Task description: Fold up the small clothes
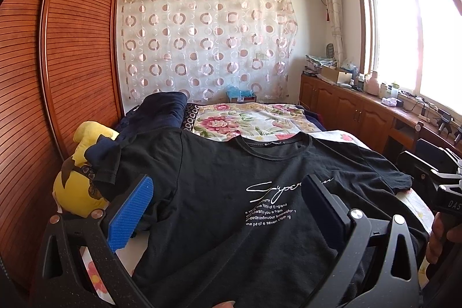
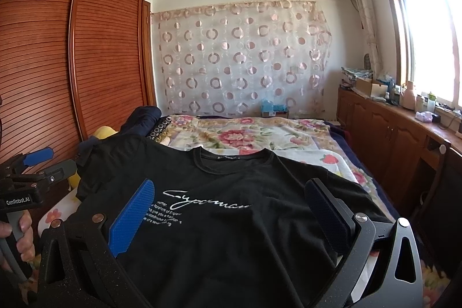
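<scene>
T-shirt (image 1: 231, 192) lies flat on the bed (image 1: 254, 117), spread beneath both grippers' wide-parted, empty jaws.

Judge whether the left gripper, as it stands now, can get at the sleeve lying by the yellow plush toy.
Probably yes. The left gripper is open above the black T-shirt, and nothing lies between it and the left sleeve. That sleeve drapes onto the yellow plush toy, so a grab there might catch the toy.
</scene>
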The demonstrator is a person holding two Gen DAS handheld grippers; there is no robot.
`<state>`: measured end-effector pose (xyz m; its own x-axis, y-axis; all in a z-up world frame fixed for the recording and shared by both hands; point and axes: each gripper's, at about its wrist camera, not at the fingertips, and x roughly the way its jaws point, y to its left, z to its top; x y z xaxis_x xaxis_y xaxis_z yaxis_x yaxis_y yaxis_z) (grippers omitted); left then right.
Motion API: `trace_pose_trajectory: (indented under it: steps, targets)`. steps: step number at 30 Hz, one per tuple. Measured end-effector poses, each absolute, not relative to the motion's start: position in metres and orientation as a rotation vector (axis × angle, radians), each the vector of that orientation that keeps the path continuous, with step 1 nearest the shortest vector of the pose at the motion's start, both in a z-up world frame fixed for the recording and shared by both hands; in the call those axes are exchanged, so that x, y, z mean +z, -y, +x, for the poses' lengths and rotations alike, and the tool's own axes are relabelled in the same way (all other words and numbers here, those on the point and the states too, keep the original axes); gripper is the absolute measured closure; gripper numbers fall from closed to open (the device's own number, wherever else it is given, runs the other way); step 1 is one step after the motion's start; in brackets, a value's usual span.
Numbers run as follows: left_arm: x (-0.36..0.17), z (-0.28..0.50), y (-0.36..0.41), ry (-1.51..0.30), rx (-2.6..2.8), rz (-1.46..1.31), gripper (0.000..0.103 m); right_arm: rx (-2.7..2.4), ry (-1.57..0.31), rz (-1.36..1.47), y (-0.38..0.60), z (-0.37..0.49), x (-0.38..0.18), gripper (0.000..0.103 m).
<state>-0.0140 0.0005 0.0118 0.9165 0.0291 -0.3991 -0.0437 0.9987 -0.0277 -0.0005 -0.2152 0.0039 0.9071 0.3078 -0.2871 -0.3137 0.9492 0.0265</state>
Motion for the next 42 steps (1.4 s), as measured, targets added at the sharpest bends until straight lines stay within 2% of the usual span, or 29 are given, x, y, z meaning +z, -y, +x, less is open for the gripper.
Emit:
trace_pose_trajectory:
  steps: [42]
  targets:
    - [0.0197,-0.0172,-0.008,-0.393,0.036,-0.028,0.0,0.32,-0.284,-0.021,0.2139,-0.0035,0.003,0.0]
